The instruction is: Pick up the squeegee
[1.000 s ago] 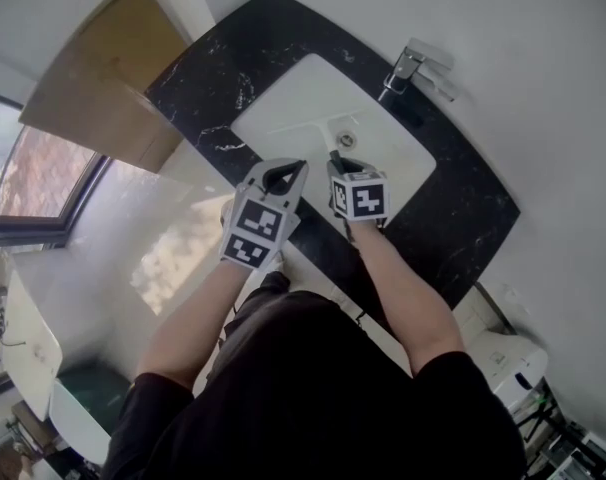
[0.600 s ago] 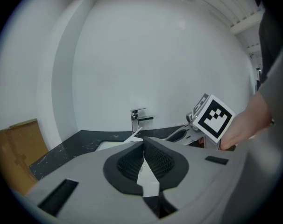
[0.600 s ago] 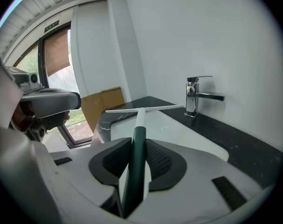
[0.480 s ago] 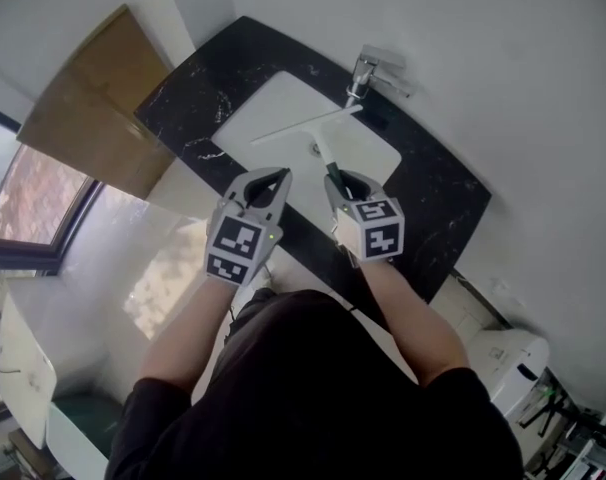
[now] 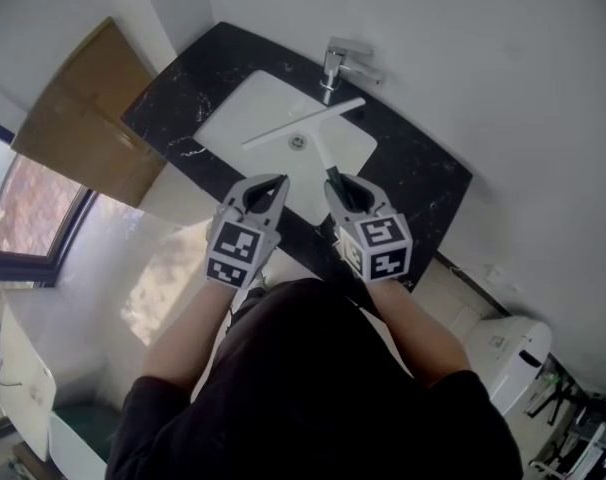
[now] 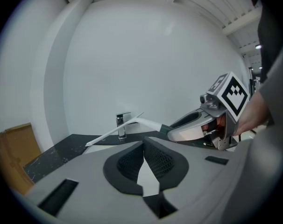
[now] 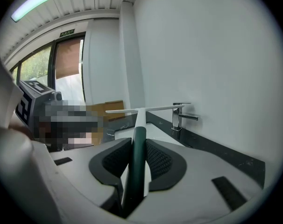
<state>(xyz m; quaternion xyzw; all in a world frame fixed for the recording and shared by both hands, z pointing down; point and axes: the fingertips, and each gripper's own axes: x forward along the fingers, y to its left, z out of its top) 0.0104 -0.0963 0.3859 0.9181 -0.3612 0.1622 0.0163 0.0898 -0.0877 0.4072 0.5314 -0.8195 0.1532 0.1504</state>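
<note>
The squeegee (image 5: 305, 120) has a long white blade and a white neck that ends in a dark green grip. My right gripper (image 5: 339, 182) is shut on that green grip and holds the squeegee in the air above the white sink basin (image 5: 233, 118), blade pointing away towards the wall. In the right gripper view the grip (image 7: 138, 141) sits between the pads, with the blade level ahead. My left gripper (image 5: 273, 181) hangs beside it on the left, shut, with nothing in it. In the left gripper view the squeegee (image 6: 132, 124) crosses in front of the tap.
A chrome tap (image 5: 335, 65) stands at the back of the basin, set in a black marble counter (image 5: 423, 178) against a white wall. A wooden panel (image 5: 83, 98) and a window (image 5: 23, 208) are on the left. A white toilet (image 5: 513, 358) is on the right.
My right gripper has risen and pulled back with the squeegee, lifting it out of the basin. The left gripper has risen beside it, still shut and empty.
</note>
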